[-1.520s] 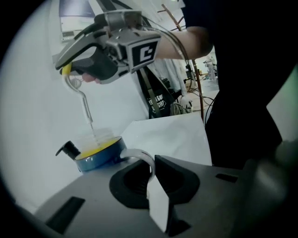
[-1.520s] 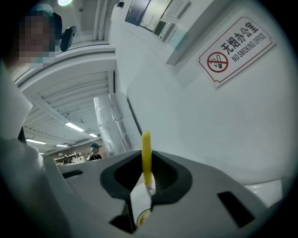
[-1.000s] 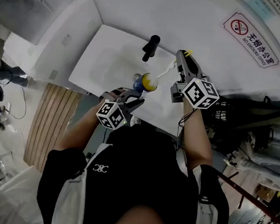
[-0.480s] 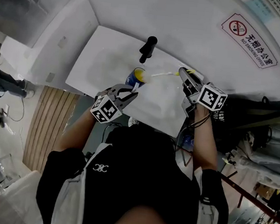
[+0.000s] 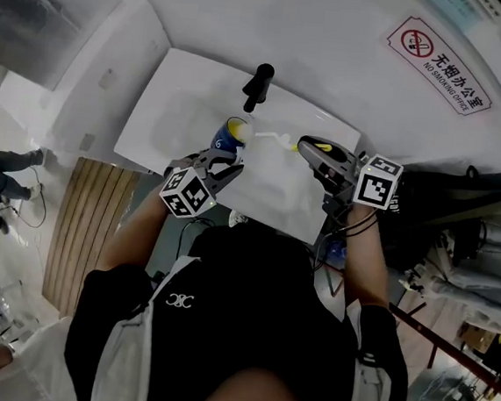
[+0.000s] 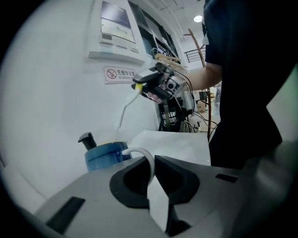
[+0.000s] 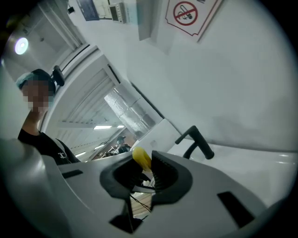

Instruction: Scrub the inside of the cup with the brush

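The blue cup (image 5: 226, 138), yellow inside and with a white loop handle, sits mouth up above the middle of the tabletop (image 5: 177, 91), nearer its far edge. The brush (image 5: 272, 137), a thin curved white stem with a yellow end, dips into the cup's mouth.

In the left gripper view the head of the brush (image 6: 124, 109) is lost behind the rim of the blue cup (image 6: 104, 159), whose base is hidden too.

The head view looks steeply down onto the white counter (image 5: 173, 108). Both gripper views sit low, close behind their jaws, facing the wall. All three share the black tap (image 5: 257, 83) and no-smoking sign (image 5: 440, 65); head and left gripper views also share the blue cup (image 5: 229, 134).
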Action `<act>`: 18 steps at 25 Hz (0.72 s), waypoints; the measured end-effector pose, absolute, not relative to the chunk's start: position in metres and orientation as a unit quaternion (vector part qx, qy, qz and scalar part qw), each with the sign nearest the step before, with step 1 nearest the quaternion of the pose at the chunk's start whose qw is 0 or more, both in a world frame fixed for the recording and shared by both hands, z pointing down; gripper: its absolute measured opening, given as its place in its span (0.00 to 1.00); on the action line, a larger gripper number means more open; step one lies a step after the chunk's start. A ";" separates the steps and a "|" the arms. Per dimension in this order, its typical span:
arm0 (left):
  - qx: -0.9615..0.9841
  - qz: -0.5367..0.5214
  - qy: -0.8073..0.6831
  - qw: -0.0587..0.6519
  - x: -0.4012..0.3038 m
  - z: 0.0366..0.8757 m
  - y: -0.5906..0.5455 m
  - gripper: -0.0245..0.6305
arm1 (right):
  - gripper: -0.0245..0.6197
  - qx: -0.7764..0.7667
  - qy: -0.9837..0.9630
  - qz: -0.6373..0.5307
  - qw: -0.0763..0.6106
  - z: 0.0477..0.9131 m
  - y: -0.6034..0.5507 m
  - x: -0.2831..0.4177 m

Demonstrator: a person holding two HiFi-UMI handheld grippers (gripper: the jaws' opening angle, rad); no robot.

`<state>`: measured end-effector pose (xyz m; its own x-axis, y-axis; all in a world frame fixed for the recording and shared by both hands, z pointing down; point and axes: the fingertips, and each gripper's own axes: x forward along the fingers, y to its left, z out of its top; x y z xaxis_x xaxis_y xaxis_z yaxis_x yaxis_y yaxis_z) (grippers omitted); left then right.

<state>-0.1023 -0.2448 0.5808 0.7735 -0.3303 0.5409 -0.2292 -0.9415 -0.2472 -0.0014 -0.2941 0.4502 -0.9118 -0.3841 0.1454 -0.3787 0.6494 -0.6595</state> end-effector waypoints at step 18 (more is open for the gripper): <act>-0.953 -0.277 0.000 0.120 -0.061 0.543 -0.173 0.11 | 0.13 -0.344 0.894 -0.254 0.129 0.413 -0.382 0.004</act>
